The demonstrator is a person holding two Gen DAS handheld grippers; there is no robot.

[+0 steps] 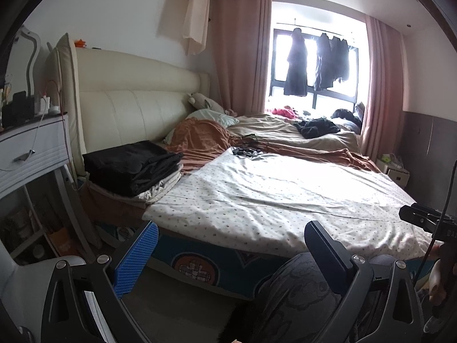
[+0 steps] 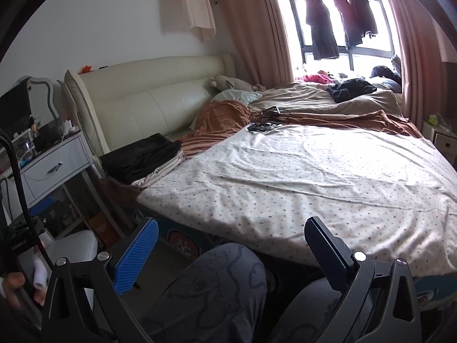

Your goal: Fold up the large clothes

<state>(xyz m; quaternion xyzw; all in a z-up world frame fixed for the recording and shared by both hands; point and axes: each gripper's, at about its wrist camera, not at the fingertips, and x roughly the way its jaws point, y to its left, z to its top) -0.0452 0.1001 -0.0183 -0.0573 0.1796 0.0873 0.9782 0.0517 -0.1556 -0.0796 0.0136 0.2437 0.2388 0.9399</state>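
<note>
Daylight floods in from the window [image 1: 314, 65] at upper right, blown out to white glare; the bed sheet [image 1: 271, 188] shines beneath it. Lower left sits dim. Fisheye bending and dark vignette ring both frames' edges.

Matt cotton sheet [image 1: 271, 194], glossy leather headboard [image 1: 137, 108]

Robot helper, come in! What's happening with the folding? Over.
Both tools, left and right, open and empty, short of the bed. Dotted sheet spread flat, unfolded. Black cables lie on its far edge.
</note>
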